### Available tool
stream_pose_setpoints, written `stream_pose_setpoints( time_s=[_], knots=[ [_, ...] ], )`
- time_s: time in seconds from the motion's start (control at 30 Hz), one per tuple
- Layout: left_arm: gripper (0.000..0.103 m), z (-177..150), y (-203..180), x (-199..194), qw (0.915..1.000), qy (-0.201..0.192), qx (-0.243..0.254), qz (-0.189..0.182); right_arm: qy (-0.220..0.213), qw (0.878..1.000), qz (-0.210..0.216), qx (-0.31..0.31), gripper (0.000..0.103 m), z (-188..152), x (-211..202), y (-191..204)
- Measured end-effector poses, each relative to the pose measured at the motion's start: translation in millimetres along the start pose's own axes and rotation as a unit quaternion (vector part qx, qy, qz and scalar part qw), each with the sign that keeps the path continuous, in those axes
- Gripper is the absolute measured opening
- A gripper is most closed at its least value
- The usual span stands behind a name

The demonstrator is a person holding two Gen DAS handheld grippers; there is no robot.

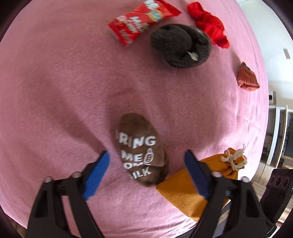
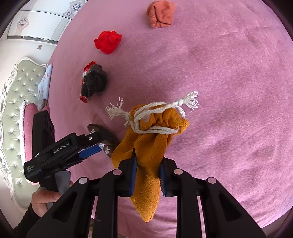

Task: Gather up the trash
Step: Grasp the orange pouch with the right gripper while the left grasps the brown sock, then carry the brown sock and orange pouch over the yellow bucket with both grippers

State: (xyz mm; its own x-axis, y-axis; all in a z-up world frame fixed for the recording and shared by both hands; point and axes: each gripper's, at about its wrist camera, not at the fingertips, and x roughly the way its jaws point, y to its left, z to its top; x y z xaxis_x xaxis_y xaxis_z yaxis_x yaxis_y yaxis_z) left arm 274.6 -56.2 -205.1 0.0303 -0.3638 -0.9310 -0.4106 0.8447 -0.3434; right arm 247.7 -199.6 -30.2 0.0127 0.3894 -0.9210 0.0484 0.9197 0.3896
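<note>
A brown sock (image 1: 141,146) with white lettering lies on the pink blanket (image 1: 64,91). My left gripper (image 1: 146,153) is open and straddles it, its blue pads clear of the sock on both sides. An orange knitted drawstring pouch (image 2: 152,142) with a white cord hangs between the blue pads of my right gripper (image 2: 148,157), which is shut on it. The pouch (image 1: 183,186) also shows at the lower right of the left wrist view. A red snack wrapper (image 1: 141,20) lies at the far side, next to a dark grey sock bundle (image 1: 179,45).
A red cloth (image 2: 108,41) and a salmon cloth (image 2: 161,13) lie farther out on the blanket. A tufted headboard (image 2: 16,102) and a pillow stand at the left. A person's hand (image 2: 45,197) holds the left gripper's handle. The bed edge and a dark speaker (image 1: 278,184) lie at the right.
</note>
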Motion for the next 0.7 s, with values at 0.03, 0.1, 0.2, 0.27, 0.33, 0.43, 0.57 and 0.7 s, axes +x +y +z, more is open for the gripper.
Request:
stream_pose_setpoints(
  time_s=[0.03,0.1,0.2,0.27,0.33,0.43,0.57,0.7],
  knots=[
    [0.06,-1,-6,3,0.9999,0.0,0.011,0.011,-0.002,1.0,-0.001,0.002,0.021,0,-1,-1],
    [0.036,-3,-15,4,0.9992,0.001,0.033,0.024,-0.005,1.0,0.004,0.009,0.021,-2,-2,-3],
    [0.019,-5,-19,1,0.9989,-0.001,0.045,0.011,-0.008,1.0,0.01,0.017,0.021,-7,-4,-6],
    [0.018,-8,-20,-2,0.9987,-0.003,0.051,0.001,-0.009,1.0,0.013,0.017,0.021,-10,-6,-6],
    [0.018,-13,-24,-8,0.9979,-0.009,0.064,-0.004,-0.022,0.999,0.018,0.019,0.021,-14,-12,-4],
    [0.017,-19,-24,-21,0.9974,-0.01,0.066,-0.027,-0.035,0.999,0.015,0.016,0.021,-20,-22,0],
    [0.017,-31,-22,-44,0.9961,-0.017,0.074,-0.045,-0.052,0.998,0.014,0.009,0.021,-35,-40,10],
    [0.018,-49,-18,-73,0.9938,-0.031,0.088,-0.061,-0.08,0.997,0.006,0.004,0.021,-59,-62,22]
  ],
)
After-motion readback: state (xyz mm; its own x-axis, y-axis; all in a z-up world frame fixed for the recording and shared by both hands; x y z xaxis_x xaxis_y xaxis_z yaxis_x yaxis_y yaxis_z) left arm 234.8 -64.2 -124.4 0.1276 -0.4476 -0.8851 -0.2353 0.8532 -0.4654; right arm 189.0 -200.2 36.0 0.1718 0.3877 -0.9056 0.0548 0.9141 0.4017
